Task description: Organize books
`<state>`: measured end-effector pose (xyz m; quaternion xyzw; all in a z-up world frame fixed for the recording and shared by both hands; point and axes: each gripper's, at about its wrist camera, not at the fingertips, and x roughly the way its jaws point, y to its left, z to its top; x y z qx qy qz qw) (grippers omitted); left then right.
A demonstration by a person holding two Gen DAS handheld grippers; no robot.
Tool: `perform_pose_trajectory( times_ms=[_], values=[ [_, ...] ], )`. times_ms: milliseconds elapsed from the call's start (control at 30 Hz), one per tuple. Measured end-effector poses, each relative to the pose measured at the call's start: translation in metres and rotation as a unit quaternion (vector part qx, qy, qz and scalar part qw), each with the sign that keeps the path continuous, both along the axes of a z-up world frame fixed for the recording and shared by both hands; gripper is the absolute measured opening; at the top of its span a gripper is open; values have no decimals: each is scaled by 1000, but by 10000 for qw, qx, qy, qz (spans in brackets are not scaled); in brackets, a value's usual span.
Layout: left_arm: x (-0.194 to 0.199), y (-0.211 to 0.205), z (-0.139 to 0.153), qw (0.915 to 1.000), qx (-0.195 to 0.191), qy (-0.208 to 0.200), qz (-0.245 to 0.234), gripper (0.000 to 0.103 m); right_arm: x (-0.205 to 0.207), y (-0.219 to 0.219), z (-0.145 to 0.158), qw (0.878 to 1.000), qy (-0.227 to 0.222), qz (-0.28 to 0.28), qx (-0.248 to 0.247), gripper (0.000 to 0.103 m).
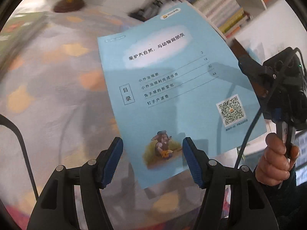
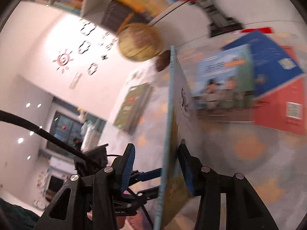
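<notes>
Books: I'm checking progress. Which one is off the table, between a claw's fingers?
The thin light-blue paperback book, edge-on in the right claw. The dark-green book lies flat on the table.

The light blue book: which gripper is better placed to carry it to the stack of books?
Probably the right. The light blue book stands edge-on between the right gripper fingers. The left gripper only flanks its lower corner, pads apart. The stacked books lie ahead of the right gripper.
</notes>
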<state>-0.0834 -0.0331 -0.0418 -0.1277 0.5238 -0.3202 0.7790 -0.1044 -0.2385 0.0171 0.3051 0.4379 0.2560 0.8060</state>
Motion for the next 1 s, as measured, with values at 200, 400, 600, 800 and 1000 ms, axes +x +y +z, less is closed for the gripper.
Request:
perform_pose_trajectory(
  times_ms=[200,400,600,800,1000],
  values=[
    [-13,89,11,9939,-68,-25,1098,61,13,70,-7,9965,152,739,348,46],
    [-24,159,3,9781,-522,178,2008,61,19,143,-19,9882,278,1423,498,46],
    [-28,175,-6,9681,-1048,282,2257,61,26,172,-34,9847,434,1628,449,46],
    [-21,153,0,9767,-839,208,1967,61,27,129,-47,9922,405,805,-862,46],
    [9,103,-11,9853,-532,440,1565,61,29,92,-77,9782,636,106,-1974,38]
  ],
)
